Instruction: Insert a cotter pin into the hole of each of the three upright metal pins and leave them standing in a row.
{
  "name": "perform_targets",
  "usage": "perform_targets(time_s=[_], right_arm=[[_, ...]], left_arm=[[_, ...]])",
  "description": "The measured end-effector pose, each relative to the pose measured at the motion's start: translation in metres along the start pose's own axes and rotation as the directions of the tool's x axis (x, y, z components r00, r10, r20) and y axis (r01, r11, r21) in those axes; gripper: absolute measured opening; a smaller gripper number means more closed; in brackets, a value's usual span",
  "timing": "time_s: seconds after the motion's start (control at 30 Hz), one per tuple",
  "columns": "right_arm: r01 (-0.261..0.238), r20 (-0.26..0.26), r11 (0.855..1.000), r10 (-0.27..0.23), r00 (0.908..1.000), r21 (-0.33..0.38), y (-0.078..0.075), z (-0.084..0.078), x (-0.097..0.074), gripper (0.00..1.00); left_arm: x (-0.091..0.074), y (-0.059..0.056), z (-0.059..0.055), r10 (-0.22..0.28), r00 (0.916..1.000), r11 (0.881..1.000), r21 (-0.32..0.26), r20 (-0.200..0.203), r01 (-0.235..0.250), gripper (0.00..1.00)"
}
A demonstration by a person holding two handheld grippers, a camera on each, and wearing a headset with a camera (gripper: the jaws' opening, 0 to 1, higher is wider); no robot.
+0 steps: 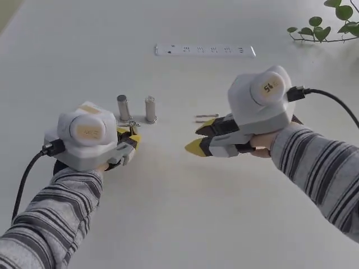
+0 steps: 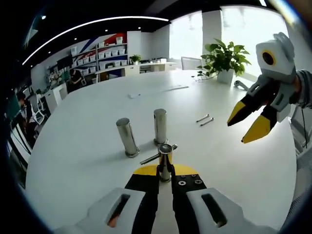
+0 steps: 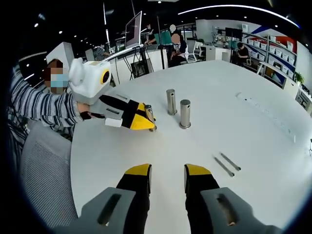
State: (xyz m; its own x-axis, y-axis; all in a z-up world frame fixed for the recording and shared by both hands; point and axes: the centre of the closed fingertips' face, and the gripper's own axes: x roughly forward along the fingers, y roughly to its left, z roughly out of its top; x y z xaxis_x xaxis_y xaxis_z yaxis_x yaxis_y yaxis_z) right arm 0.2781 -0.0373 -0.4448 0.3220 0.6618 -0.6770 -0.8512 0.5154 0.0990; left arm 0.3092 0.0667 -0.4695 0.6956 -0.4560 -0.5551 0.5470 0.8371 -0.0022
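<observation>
My left gripper [image 2: 165, 171] is shut on the base of a short metal pin [image 2: 165, 155], which has a cotter pin [image 2: 152, 158] through its hole. Just beyond it stand two more upright metal pins [image 2: 126, 137] [image 2: 160, 126], side by side. In the head view these two pins [image 1: 123, 107] [image 1: 150, 109] stand just past the left gripper [image 1: 133, 135]. Two loose cotter pins [image 1: 206, 117] lie on the table to the right of them. My right gripper [image 1: 196, 138] hovers open near them, nothing between its jaws; its own view has the gripper [image 3: 168, 173] open above the cotter pins [image 3: 226, 163].
The white table [image 1: 168, 213] is wide and bare in front. A white power strip [image 1: 205, 50] lies at the far side and a leafy plant [image 1: 331, 25] reaches in at the far right corner. An office chair [image 3: 44, 175] stands beside the table.
</observation>
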Motion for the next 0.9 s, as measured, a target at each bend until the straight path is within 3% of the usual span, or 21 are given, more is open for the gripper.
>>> perform_targets(time_s=[0.33,0.9], right_arm=[[0.01,0.001,1.0,-0.01,0.9999,0.024,-0.002,-0.0016,-0.0013,0.23],[0.014,0.006,0.998,-0.015,0.9999,0.054,-0.0038,-0.0022,-0.0024,0.24]], left_arm=[[-0.0025,-0.0022,0.0003,-0.022,0.9997,1.0,0.019,0.009,0.022,0.05],[0.0003,-0.0013,-0.001,-0.016,0.9999,0.999,0.038,0.004,0.016,0.07]])
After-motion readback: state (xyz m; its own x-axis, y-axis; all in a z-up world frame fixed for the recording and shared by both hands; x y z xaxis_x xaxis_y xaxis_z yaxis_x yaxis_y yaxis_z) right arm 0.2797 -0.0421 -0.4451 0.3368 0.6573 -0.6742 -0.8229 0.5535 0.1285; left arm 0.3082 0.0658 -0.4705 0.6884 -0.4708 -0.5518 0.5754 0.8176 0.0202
